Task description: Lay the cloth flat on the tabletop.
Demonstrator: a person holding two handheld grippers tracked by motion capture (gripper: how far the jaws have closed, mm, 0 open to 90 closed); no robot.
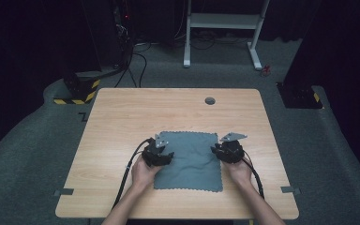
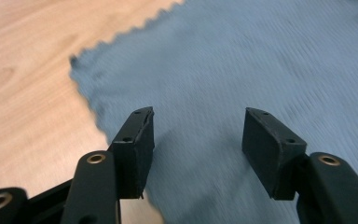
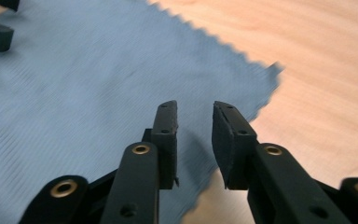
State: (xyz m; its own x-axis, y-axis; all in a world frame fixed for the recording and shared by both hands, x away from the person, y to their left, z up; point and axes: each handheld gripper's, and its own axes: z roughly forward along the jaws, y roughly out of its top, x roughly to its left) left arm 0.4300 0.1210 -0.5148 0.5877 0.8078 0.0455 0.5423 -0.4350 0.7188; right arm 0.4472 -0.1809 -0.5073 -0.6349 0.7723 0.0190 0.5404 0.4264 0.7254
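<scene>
Presently one grey cloth (image 1: 187, 161) lies flat on the worktop (image 1: 122, 117), two tongs at its edges. Left tongs (image 2: 198, 135) gape wide above the cloth's left edge, empty. Right tongs (image 3: 195, 140) stand narrowly parted over the right edge, grasping nothing. High view alone shows both hands.

A light wooden bench (image 1: 122, 117) carries a grey cloth (image 1: 192, 161) lying flat near its front edge.
</scene>
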